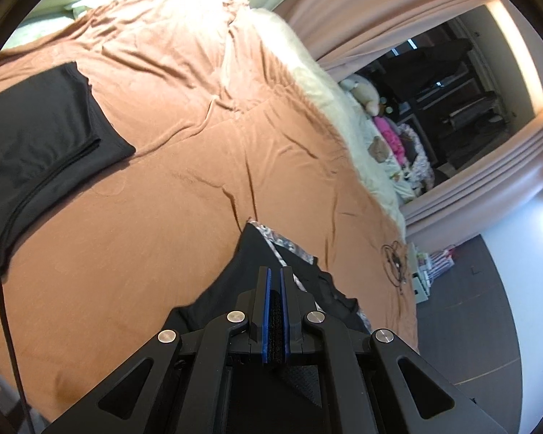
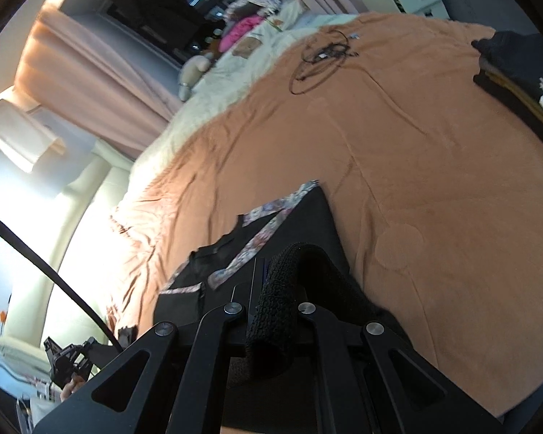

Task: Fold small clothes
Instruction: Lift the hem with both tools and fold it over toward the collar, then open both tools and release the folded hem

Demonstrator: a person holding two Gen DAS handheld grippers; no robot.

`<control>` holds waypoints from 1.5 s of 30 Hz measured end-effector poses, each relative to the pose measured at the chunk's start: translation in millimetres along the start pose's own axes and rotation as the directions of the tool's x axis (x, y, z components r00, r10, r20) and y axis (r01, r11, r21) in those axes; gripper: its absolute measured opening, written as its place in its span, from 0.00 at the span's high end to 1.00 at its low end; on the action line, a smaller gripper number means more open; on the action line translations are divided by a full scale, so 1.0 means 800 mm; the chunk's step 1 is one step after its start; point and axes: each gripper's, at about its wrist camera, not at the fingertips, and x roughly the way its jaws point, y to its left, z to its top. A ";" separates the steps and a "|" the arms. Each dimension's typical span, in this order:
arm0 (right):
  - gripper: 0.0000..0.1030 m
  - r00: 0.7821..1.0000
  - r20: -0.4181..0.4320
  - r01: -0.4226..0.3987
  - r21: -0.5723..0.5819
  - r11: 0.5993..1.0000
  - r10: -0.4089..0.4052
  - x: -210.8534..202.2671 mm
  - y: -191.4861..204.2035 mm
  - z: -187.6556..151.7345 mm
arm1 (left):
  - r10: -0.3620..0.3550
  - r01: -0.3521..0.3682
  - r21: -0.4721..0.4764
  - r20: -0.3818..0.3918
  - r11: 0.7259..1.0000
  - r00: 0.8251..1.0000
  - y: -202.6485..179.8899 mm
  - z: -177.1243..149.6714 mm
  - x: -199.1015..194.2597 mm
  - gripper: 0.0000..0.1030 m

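While we hold the black floral-trimmed garment (image 1: 257,264) over the rust-brown bedspread (image 1: 144,217), left gripper (image 1: 275,282) and right gripper (image 2: 268,271) clamp its knitted edge (light, limp fabric; corners suit gripping best).

At the bottom centre of the frame, the left gripper (image 1: 275,282) has its blue-padded jaws closed on a strip of black knit fabric. Beyond the tips lies a black garment (image 1: 249,271) with patterned trim, on an orange-brown bedsheet (image 1: 184,166). A folded black garment (image 1: 43,126) rests at the left edge. A coiled cable (image 1: 394,256) lies on the sheet at lower right.
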 end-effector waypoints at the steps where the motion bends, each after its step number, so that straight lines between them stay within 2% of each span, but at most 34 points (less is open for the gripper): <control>1: 1.00 1.000 -0.010 0.014 0.007 1.000 -0.014 0.011 0.002 0.006 | 0.009 -0.009 -0.003 -0.007 1.000 1.000 0.000 0.005 0.010 0.95; 9: 1.00 0.994 -0.056 0.098 0.072 0.993 -0.094 0.075 0.004 0.045 | 0.097 -0.098 -0.017 -0.054 0.995 0.994 -0.003 0.036 0.092 0.95; 21: 0.98 0.973 -0.160 0.183 0.098 0.978 -0.166 0.151 0.003 0.085 | 0.224 -0.228 -0.017 -0.131 0.974 0.966 0.013 0.061 0.200 0.95; 23: 0.89 0.969 -0.172 0.195 0.082 0.977 -0.179 0.160 0.006 0.088 | 0.244 -0.249 -0.018 -0.136 0.968 0.960 0.020 0.065 0.217 0.95; 25: 0.64 0.965 -0.173 0.209 0.054 0.976 -0.198 0.165 0.009 0.092 | 0.261 -0.267 -0.016 -0.155 0.964 0.953 0.026 0.066 0.234 0.94; 26: 0.38 0.964 -0.166 0.216 0.042 0.975 -0.206 0.166 0.011 0.095 | 0.278 -0.284 -0.010 -0.169 0.959 0.945 0.029 0.066 0.242 0.94; 27: 0.30 0.965 -0.151 0.222 0.028 0.975 -0.215 0.165 0.013 0.098 | 0.298 -0.303 0.001 -0.184 0.953 0.937 0.033 0.066 0.249 0.94; 29: 0.30 0.964 -0.141 0.227 0.001 0.974 -0.225 0.160 0.016 0.102 | 0.316 -0.319 0.021 -0.207 0.947 0.926 0.035 0.066 0.254 0.93; 30: 0.30 0.963 -0.148 0.225 -0.017 0.974 -0.225 0.159 0.017 0.102 | 0.324 -0.323 0.038 -0.219 0.946 0.921 0.036 0.067 0.254 0.86; 31: 0.30 0.960 -0.158 0.226 -0.044 0.973 -0.230 0.157 0.021 0.103 | 0.325 -0.320 0.056 -0.221 0.946 0.920 0.034 0.068 0.252 0.72; 33: 0.30 0.949 -0.171 0.251 -0.108 0.962 -0.267 0.158 0.027 0.101 | 0.330 -0.314 0.108 -0.207 0.943 0.921 0.029 0.069 0.245 0.58; 36: 0.30 0.933 -0.185 0.270 -0.211 0.939 -0.310 0.152 0.041 0.093 | 0.349 -0.309 0.204 -0.202 0.929 0.915 0.017 0.069 0.232 0.57; 39: 0.30 0.916 -0.203 0.281 -0.296 0.913 -0.347 0.149 0.055 0.085 | 0.360 -0.285 0.303 -0.232 0.909 0.904 0.006 0.060 0.223 0.56; 45: 0.30 0.878 -0.238 0.285 -0.437 0.853 -0.416 0.140 0.073 0.064 | 0.420 -0.259 0.475 -0.271 0.841 0.866 -0.012 0.027 0.207 0.56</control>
